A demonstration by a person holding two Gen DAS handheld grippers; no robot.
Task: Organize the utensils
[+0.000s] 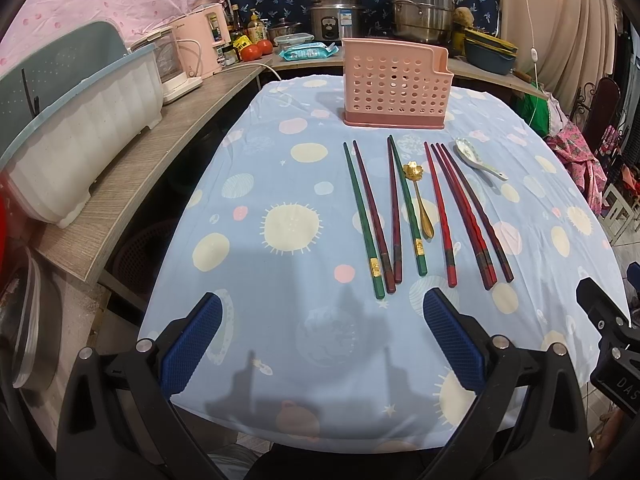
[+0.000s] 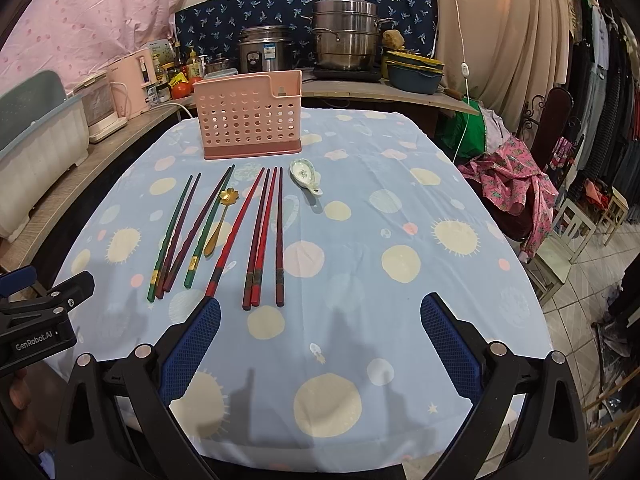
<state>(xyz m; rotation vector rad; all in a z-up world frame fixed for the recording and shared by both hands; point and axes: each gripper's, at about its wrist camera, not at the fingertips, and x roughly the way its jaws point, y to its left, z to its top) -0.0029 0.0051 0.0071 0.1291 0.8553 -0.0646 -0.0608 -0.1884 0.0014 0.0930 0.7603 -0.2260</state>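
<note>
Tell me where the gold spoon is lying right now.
The gold spoon lies flat on the tablecloth in front of the pink utensil holder, between a green chopstick on its left and a red chopstick on its right.

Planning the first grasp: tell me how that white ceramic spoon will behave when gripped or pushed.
The white ceramic spoon looks glazed, so it is probably slippery between pads. Its rounded bowl rests on the tablecloth, so it may rock or pivot if nudged. Being ceramic, it is likely rigid but chips if dropped.

Both wrist views look forward from the table's (image 1: 280,160) near edge, sharing the chopsticks (image 2: 256,236) and holder (image 1: 394,84).
</note>
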